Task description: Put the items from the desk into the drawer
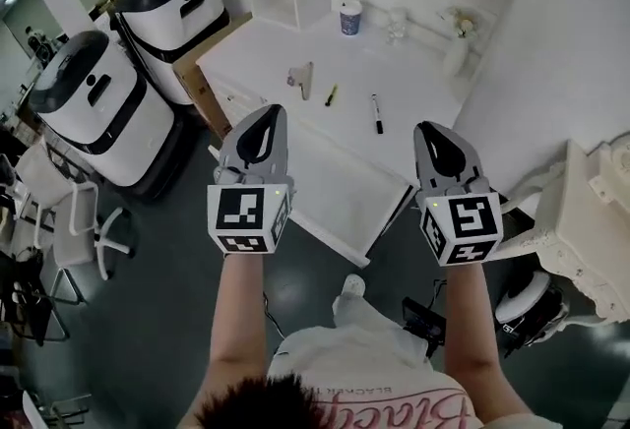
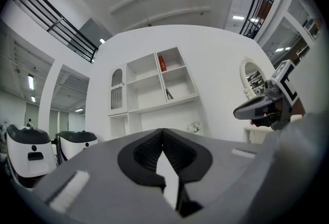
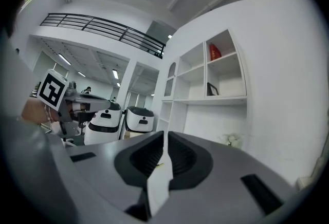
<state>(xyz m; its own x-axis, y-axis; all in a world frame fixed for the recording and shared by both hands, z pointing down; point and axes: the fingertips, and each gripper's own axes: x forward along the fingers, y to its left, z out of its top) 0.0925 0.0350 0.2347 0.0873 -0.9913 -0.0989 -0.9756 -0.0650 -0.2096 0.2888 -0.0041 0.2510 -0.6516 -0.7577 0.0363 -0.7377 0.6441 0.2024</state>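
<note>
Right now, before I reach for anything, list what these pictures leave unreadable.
- Drawer: head view; the shut left gripper and right gripper cover the desk's near corners, and no drawer front stands out.
- Pale item beside the yellow pen: head view; too small to name.
- Cup: head view; contents too small to see.
- Desk in both gripper views: each gripper's own body hides nearly all of it.
</note>
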